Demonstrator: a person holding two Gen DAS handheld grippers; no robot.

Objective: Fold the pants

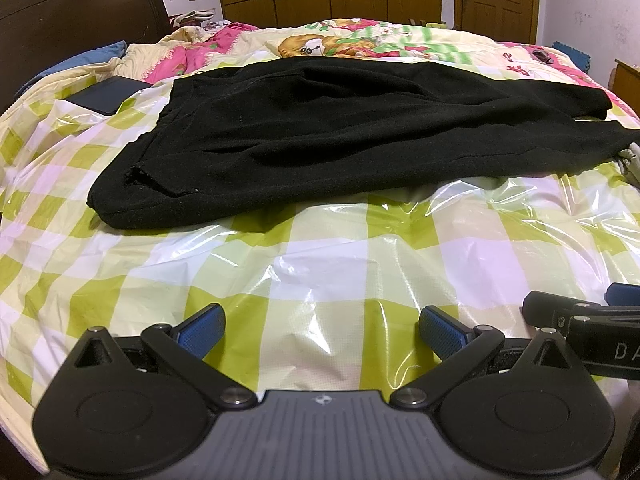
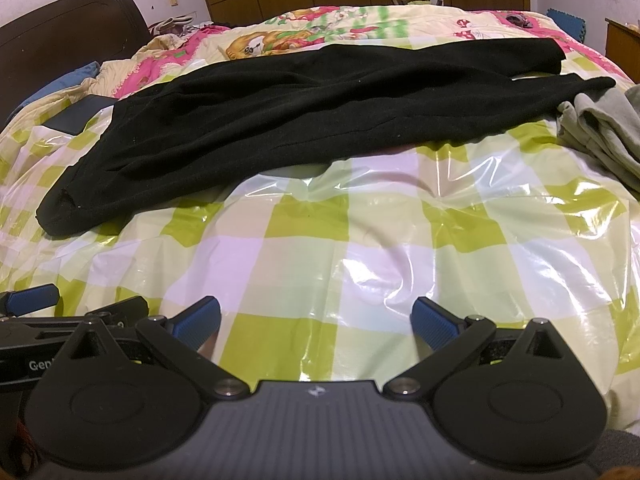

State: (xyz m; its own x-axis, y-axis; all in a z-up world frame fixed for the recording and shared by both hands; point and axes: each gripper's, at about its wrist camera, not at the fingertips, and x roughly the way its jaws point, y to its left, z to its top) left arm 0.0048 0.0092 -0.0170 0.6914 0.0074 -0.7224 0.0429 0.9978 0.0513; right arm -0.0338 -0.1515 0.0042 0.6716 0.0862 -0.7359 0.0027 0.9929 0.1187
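Note:
Black pants (image 1: 320, 136) lie spread flat across the bed, waistband to the left, both legs running right. In the right wrist view the same pants (image 2: 304, 112) stretch from lower left to upper right. My left gripper (image 1: 322, 330) hovers open over the checked plastic sheet, well short of the pants' near edge, nothing between its blue pads. My right gripper (image 2: 316, 320) is likewise open and empty, also on the near side of the pants. Each gripper shows at the edge of the other's view.
A green-and-white checked plastic sheet (image 1: 340, 264) covers the bed. A dark flat rectangular object (image 1: 106, 94) lies left of the waistband. Grey clothing (image 2: 600, 128) is bunched at the right by the leg ends. A dark headboard (image 1: 72, 28) stands far left; wooden wardrobes behind.

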